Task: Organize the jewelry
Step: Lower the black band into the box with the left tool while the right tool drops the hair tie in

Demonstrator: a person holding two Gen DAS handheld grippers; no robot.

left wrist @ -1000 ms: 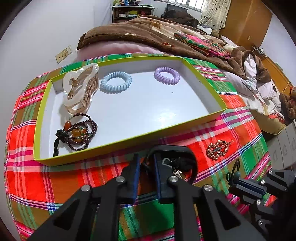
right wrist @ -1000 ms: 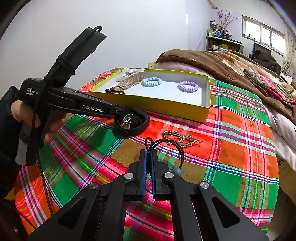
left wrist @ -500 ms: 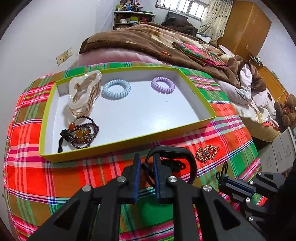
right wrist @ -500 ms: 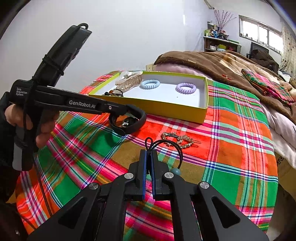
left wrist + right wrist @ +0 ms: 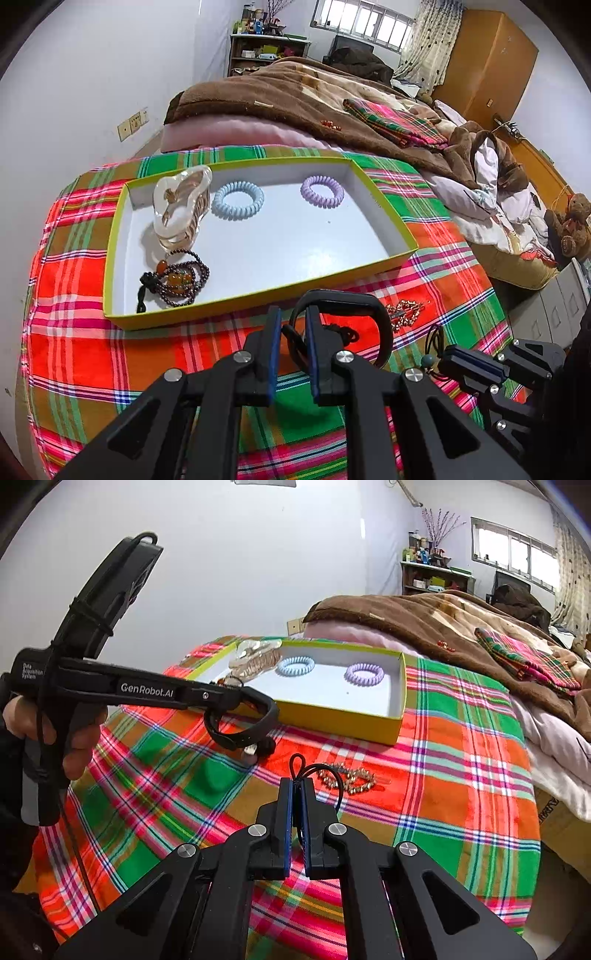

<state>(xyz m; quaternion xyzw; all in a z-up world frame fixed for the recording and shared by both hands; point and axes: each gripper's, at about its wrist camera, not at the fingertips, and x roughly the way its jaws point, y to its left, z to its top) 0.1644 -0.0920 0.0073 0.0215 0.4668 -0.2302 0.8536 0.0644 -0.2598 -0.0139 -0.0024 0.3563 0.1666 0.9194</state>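
The left hand-held gripper (image 5: 291, 325) has its pads clamped on the black bangle (image 5: 251, 720), lifted above the plaid cloth (image 5: 92, 350) just in front of the yellow-rimmed box (image 5: 391, 221), while the right hand-held gripper (image 5: 297, 788) is pinched tight on a thin black cord (image 5: 332, 779) beside the gold hair clip (image 5: 351, 779).

1. Plaid cloth (image 5: 85, 343) spreads bright under everything.
2. Brown blanket (image 5: 280, 96) lies rumpled on the bed behind.
3. Teddy bear (image 5: 572, 225) sits far right.
4. Wooden wardrobe (image 5: 487, 55) stands by the curtained window (image 5: 365, 22).
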